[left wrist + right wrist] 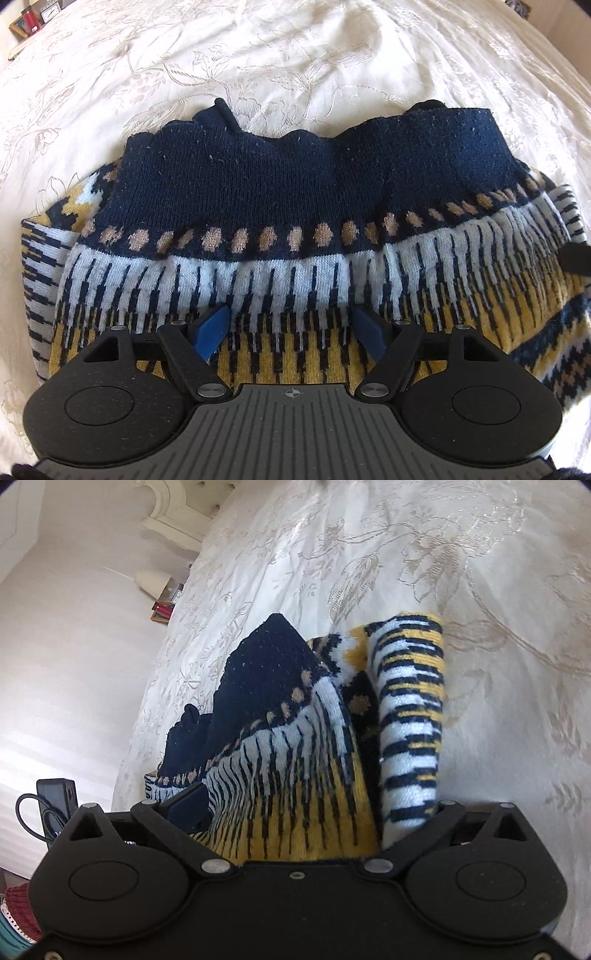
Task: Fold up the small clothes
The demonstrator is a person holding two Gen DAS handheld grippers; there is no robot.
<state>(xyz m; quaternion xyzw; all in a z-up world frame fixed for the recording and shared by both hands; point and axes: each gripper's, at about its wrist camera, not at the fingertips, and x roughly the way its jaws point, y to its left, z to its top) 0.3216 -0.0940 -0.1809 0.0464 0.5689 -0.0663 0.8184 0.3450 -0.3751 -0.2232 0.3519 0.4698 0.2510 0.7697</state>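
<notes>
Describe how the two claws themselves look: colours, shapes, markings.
Left claw: matte black linkage arms with silver pivot pins, two round black discs, a ribbed grey plate bearing a small crosshair mark, blue finger pads. Right claw: the same black linkage and discs, plain black plate.
</notes>
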